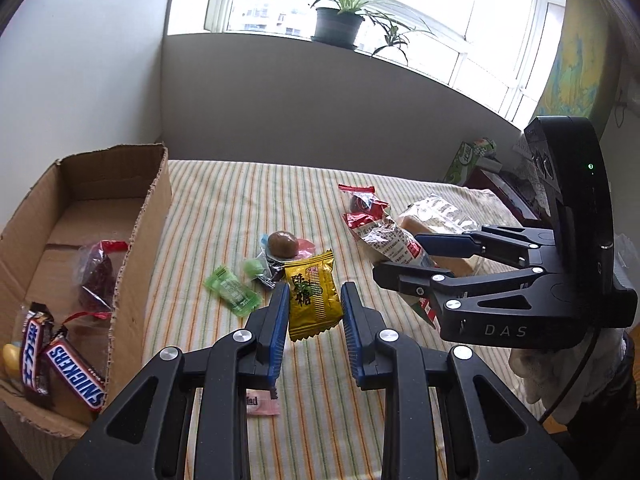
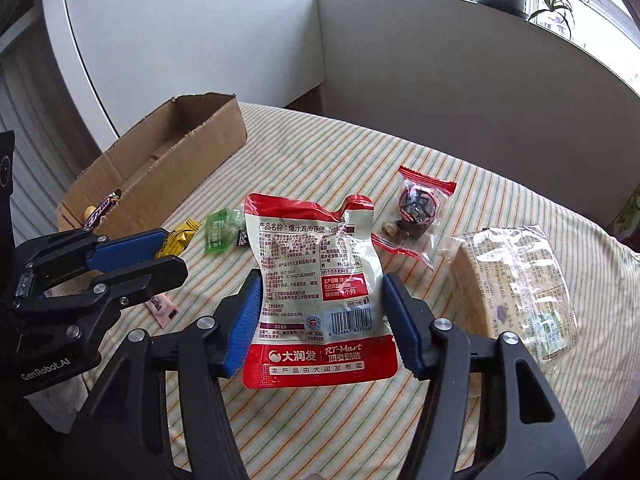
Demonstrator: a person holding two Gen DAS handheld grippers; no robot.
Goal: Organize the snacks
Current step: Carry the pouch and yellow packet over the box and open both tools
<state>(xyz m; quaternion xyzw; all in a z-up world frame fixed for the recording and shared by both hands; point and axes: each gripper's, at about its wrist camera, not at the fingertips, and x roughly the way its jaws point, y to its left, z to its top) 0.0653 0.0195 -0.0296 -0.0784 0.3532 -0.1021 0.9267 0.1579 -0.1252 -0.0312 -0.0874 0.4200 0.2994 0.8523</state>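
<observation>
We note a grey half-wall [image 1: 320, 100] ahead of the claw, a bright window [image 1: 400, 4] above it, and a potted plant [image 1: 340, 20] on the sill. White panel [image 1: 80, 80] to left; striped cloth [image 1: 224, 200] covers the counter.

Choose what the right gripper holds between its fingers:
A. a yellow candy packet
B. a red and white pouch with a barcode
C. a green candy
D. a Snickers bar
B: in the right wrist view the right gripper pinches the red and white pouch by both side edges.
</observation>
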